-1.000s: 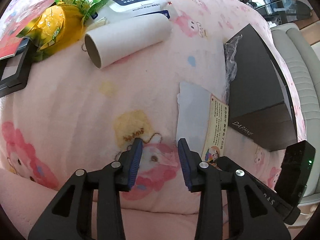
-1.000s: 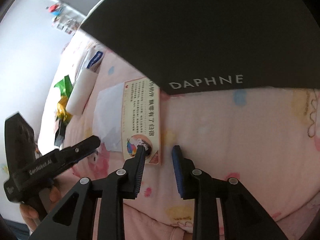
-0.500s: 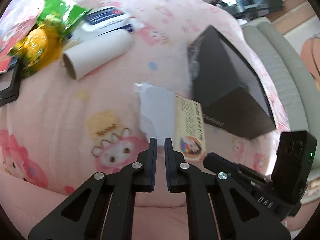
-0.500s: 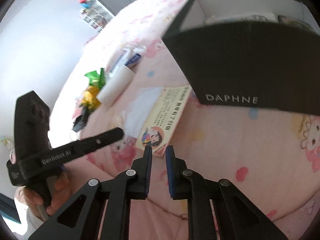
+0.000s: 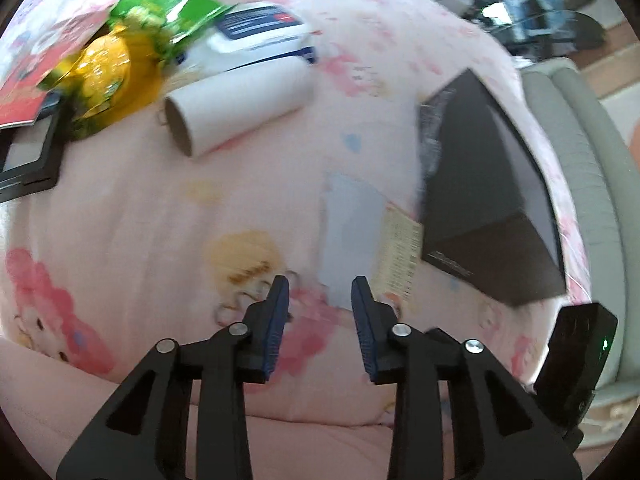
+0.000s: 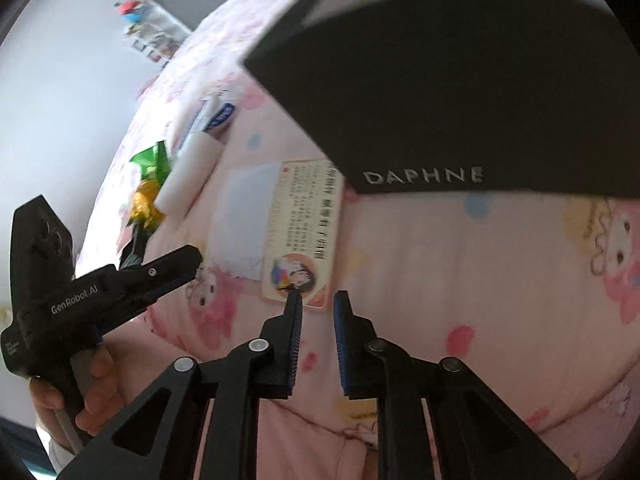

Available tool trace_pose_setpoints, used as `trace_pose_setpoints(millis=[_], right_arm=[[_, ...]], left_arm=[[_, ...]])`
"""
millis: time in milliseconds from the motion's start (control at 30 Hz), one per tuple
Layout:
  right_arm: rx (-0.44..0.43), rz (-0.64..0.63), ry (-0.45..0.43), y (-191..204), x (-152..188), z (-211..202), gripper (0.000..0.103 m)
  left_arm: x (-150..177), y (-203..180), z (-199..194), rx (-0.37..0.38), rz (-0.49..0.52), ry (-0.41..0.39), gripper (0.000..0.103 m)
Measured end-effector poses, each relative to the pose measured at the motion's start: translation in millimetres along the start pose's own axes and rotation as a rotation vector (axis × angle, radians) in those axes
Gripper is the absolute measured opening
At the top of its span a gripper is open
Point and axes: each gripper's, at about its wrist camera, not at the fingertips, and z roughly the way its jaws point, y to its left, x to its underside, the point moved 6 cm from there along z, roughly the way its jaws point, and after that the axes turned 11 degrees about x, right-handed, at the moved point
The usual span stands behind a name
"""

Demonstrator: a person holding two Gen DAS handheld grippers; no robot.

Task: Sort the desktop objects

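Observation:
A yellow printed card [image 6: 302,232] lies on a white sheet [image 6: 244,220] on the pink cartoon blanket [image 5: 160,220], beside a black DAPHNE box [image 6: 460,92]. The card [image 5: 398,256], sheet [image 5: 350,236] and box [image 5: 480,200] also show in the left wrist view. My left gripper [image 5: 320,300] is open and empty just before the sheet's near edge. My right gripper [image 6: 317,300] is open and empty at the card's near end. A white roll [image 5: 240,104], a wipes pack [image 5: 256,36] and green and yellow snack bags [image 5: 120,52] lie at the far left.
A black-framed tablet [image 5: 28,160] and a red booklet [image 5: 20,100] lie at the left edge. A grey ribbed seat [image 5: 580,200] stands right of the blanket. The left gripper's body [image 6: 80,292] sits left in the right wrist view.
Both grippers were open a second ago, shut half a second ago, and are open again now. Both have shifted closer over the card and sheet.

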Motion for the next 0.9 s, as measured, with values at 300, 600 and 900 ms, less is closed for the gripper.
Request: trace_pose_setpoints(millis=[300,600,900], right_arm=[[-0.041,0.021,0.035,6,-5,28,0.025],[-0.015,-0.023,-0.052,8,-3,-4,0.012],[-0.070,-0.045,-0.144,17,-10,-40,0.013]], left_arm=[[1,4,21,-0.003,0.011,0.073,0.013],[5,-22,-14,0.103,0.125,-0.038,0.003],[17,-46,-31,0.165,0.208,-0.050,0.003]])
